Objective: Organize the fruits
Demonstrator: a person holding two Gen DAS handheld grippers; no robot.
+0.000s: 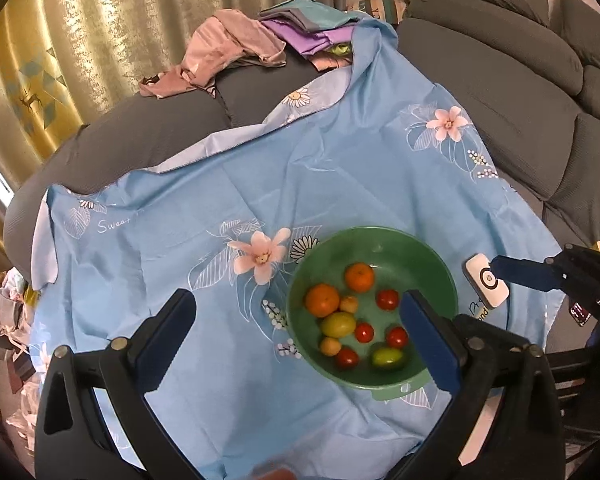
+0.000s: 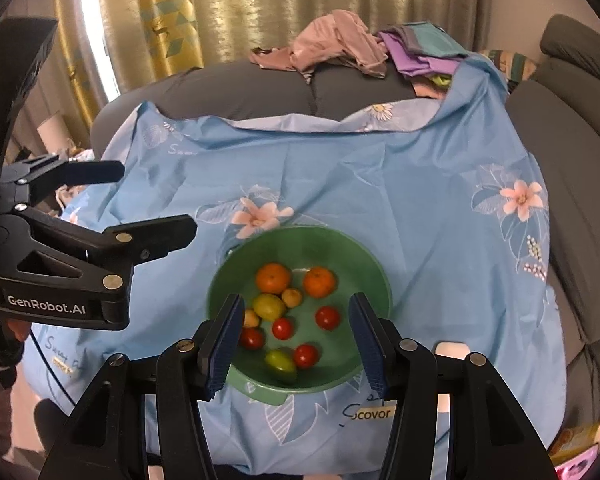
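Fruit collected in green bowl; both hand-held grippers spread and empty.

The green bowl (image 2: pixel 300 246) sits on a blue floral sheet (image 2: pixel 380 184) draped over a grey sofa (image 1: pixel 500 60). It holds two oranges (image 2: pixel 273 278), red tomatoes (image 2: pixel 327 317) and green fruits (image 2: pixel 269 306). Left hand-held gripper (image 1: pixel 300 340) and right hand-held gripper (image 2: pixel 296 344) hover above with jaws apart.

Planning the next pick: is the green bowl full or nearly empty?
Partly filled. The green bowl holds about ten small pieces in one loose layer: two oranges, red tomatoes, green and yellowish fruit; bare bottom shows between them.
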